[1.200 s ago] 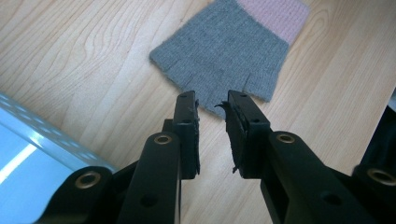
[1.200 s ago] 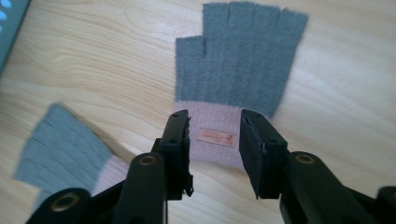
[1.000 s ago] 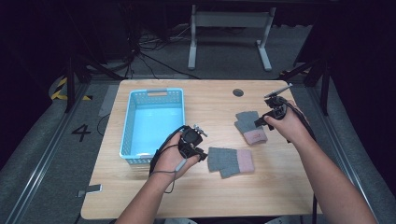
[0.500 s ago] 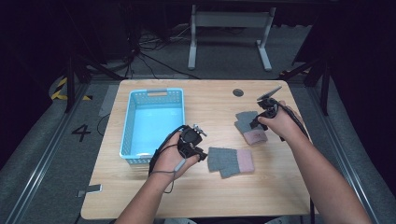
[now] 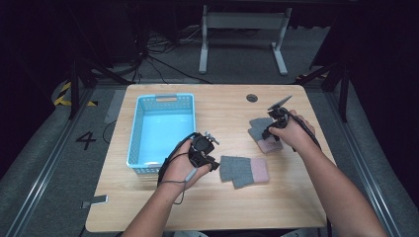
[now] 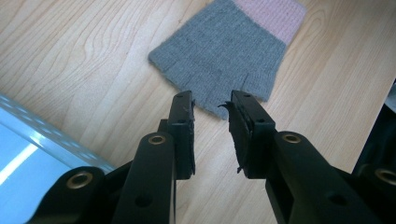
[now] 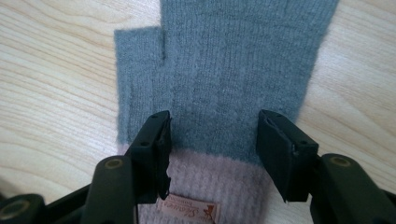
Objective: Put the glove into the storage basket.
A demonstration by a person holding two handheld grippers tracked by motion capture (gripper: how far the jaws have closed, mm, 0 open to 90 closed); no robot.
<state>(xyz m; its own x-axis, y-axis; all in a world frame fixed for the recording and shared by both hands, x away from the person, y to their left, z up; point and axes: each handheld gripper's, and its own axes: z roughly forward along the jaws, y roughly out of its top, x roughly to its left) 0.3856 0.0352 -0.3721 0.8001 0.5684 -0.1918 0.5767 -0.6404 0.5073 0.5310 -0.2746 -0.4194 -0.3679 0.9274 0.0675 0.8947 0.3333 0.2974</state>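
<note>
Right gripper view — glove [image 7: 233, 70] between right tool's [image 7: 212, 135] spread jaws.

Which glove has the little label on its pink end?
The glove lying under the right tool, farther from the blue basket. A small tag shows on its pink cuff between the open jaws. The glove by the left tool shows none.

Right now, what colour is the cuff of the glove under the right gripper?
Pale pink; the glove itself is grey. Clearest in the right gripper view.

light blue basket [image 5: 143, 148], wooden table [image 5: 222, 207], grey floor [image 5: 49, 163]
</note>
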